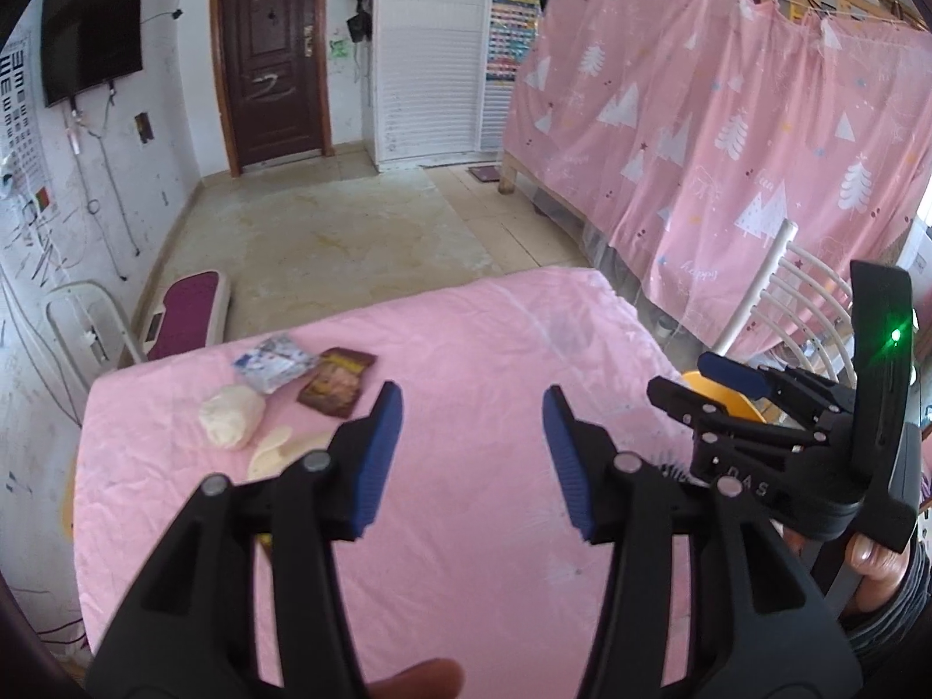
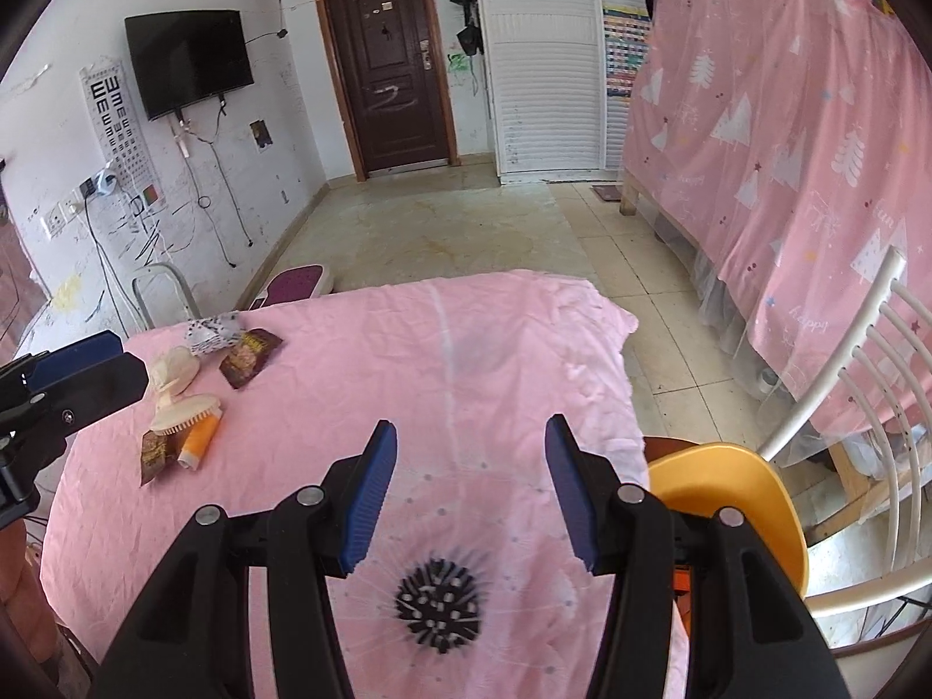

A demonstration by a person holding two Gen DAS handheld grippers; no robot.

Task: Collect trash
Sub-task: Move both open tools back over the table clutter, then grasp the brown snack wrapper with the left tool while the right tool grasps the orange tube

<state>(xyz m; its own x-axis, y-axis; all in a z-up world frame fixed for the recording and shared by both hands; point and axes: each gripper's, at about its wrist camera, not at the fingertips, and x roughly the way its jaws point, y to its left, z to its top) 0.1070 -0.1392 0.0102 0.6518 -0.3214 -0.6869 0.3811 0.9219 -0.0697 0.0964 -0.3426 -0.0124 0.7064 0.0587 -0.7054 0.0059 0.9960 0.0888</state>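
Black-armed and blue-padded, the left tool (image 1: pixel 472 454) hangs over the pink-clothed bench (image 1: pixel 466 361) with its pads spread apart and nothing between them. Beside it the right tool (image 2: pixel 470 486) stands the same way, spread and empty, above bare pink cloth that bears a black spiky round print (image 2: pixel 440 606).

All the trash lies ahead and to the left of both tools, near the bench's left edge. Farthest off sits a crumpled white-and-blue plastic wrapper (image 1: pixel 274 361), with a dark brown snack packet (image 1: pixel 338 389) just beside it and a cream-white wad (image 1: pixel 230 416) in front. Closer in, seen from the right tool, lie a cream round-headed brush (image 2: pixel 183 413), an orange-and-white tube (image 2: pixel 201 440) touching it, and a second small brown packet (image 2: pixel 154 454).

Straight ahead of the tools the cloth is open up to the bench's far edge, where it ends in a wrinkled corner. To the right of the right tool a yellow plastic seat (image 2: pixel 728 495) butts against the bench's right edge, with a white slatted chair back (image 2: pixel 874 408) beyond it. Tiled floor (image 2: pixel 466 221) runs clear beyond the bench.
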